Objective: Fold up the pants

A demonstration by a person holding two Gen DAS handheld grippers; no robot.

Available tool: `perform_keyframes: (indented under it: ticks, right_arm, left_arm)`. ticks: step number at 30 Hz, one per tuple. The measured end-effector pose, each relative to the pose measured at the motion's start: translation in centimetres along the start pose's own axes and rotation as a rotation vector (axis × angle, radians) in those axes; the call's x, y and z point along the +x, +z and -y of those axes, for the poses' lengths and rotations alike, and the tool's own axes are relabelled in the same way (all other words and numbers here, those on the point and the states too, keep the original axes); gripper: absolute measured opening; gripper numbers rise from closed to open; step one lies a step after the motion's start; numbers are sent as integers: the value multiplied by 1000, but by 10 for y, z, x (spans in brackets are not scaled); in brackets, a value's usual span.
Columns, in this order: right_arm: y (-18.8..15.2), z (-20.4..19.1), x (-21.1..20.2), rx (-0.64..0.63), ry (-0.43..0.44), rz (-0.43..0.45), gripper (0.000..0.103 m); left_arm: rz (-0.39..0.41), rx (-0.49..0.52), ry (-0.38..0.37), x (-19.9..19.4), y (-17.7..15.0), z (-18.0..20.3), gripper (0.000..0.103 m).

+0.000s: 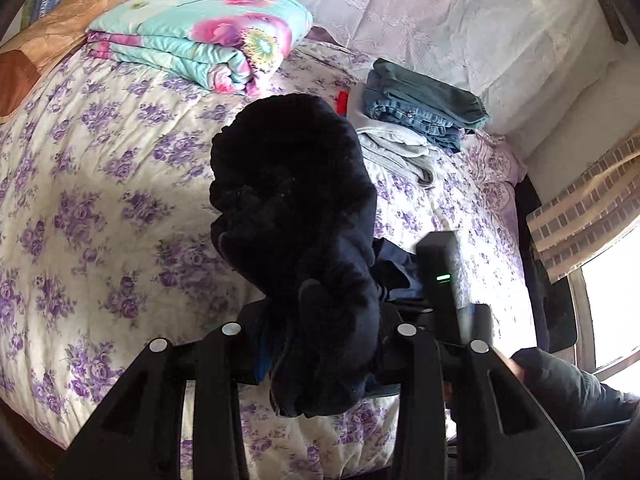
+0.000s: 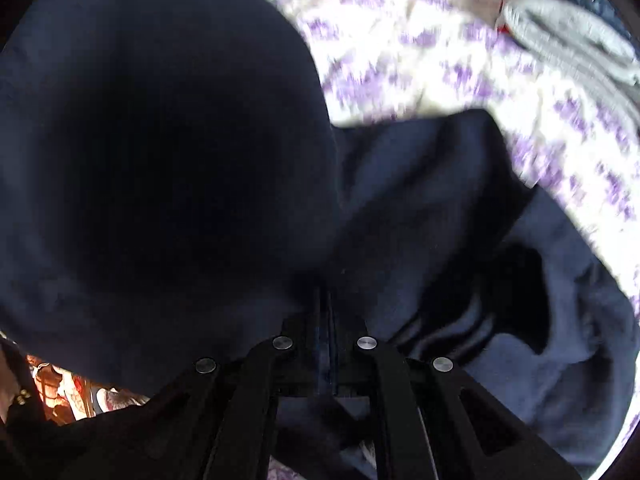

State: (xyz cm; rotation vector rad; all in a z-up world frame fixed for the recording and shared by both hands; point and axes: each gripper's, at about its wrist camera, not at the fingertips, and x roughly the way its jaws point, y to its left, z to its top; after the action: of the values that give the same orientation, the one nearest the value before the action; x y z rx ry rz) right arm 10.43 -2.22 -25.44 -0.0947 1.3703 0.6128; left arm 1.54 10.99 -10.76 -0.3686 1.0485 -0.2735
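Dark navy pants hang bunched from my left gripper, which is shut on the fabric and holds it above the bed. The cloth hides the left fingertips. In the right wrist view the same pants fill most of the frame. My right gripper is shut on a fold of them, with its jaws close together around the cloth. My right gripper's body shows just right of the pants in the left wrist view.
The bed has a purple floral cover. A folded floral quilt lies at the back left. A stack of folded jeans and grey clothes lies at the back right. A window is at the right.
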Motion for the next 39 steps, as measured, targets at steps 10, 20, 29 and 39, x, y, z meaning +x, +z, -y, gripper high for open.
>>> perform_keyframes:
  ticks: [10, 20, 29, 39]
  right_arm:
    - [-31, 70, -119, 176, -4, 218, 14]
    - [-209, 192, -185, 663, -137, 329, 28]
    - [-232, 202, -160, 729, -79, 315, 39]
    - [-186, 167, -164, 565, -56, 290, 48]
  left_arm:
    - [-41, 183, -53, 19, 14, 75, 34]
    - [-361, 543, -179, 166, -51, 218, 36]
    - [-504, 641, -291, 168, -84, 251, 75]
    - [-383, 186, -223, 132, -15, 110, 81]
